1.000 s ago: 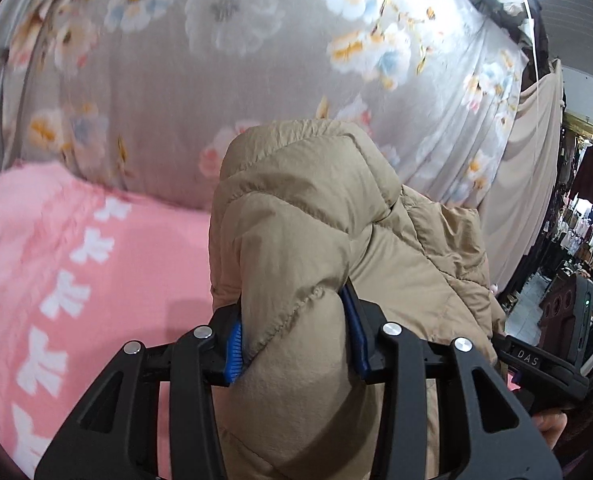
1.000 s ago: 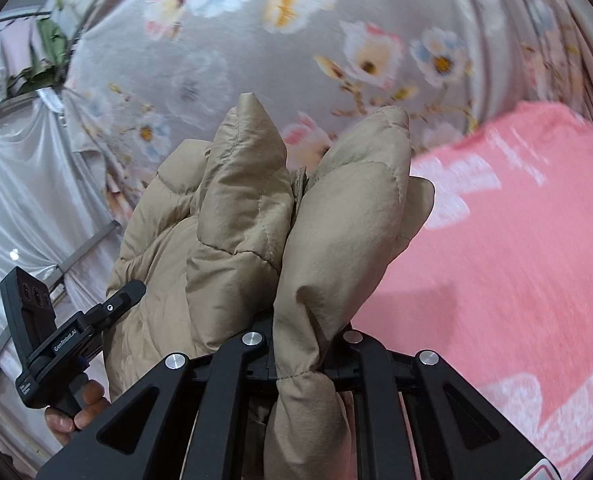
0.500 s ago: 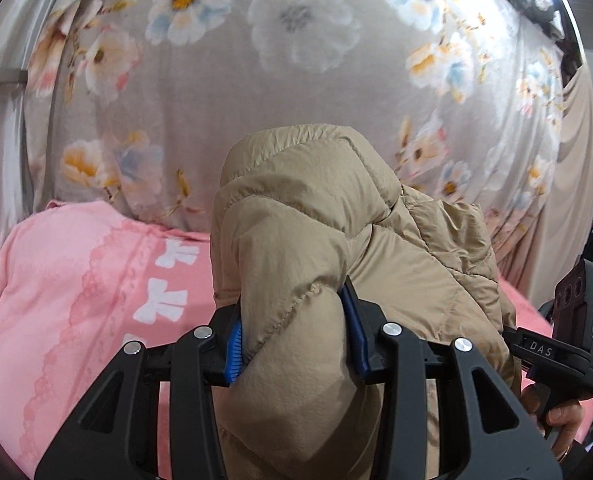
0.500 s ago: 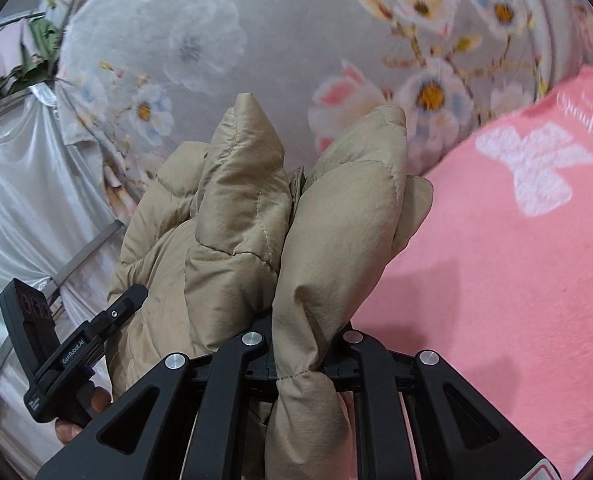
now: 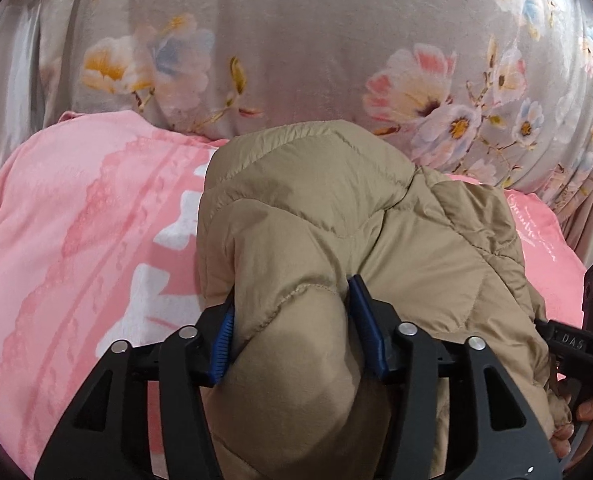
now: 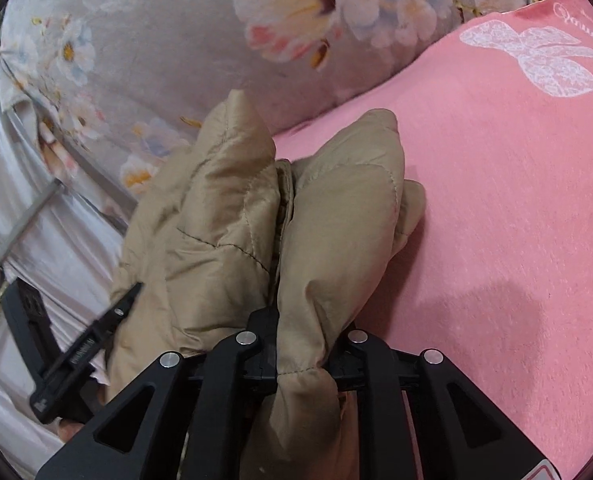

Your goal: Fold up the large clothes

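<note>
Gripping a thick fold of the tan jacket (image 5: 336,240) between its blue pads (image 5: 366,324), the left gripper (image 5: 292,332) stays clenched. The right gripper (image 6: 304,340) pinches another bunch of it. Beyond both jaws lies a pink blanket (image 6: 496,200), with a floral sheet (image 5: 316,40) farther back.

Readable lettering on gripper and blanket

The white letters "DAS" stand on the black plastic body of the right gripper (image 5: 576,350), seen at the right edge of the left wrist view. The pink fleece blanket with white bows (image 6: 516,200) bears a pale cursive word near its far corner, too curled to read. White print on the black left gripper (image 6: 80,354) in the right wrist view is blurred.
</note>
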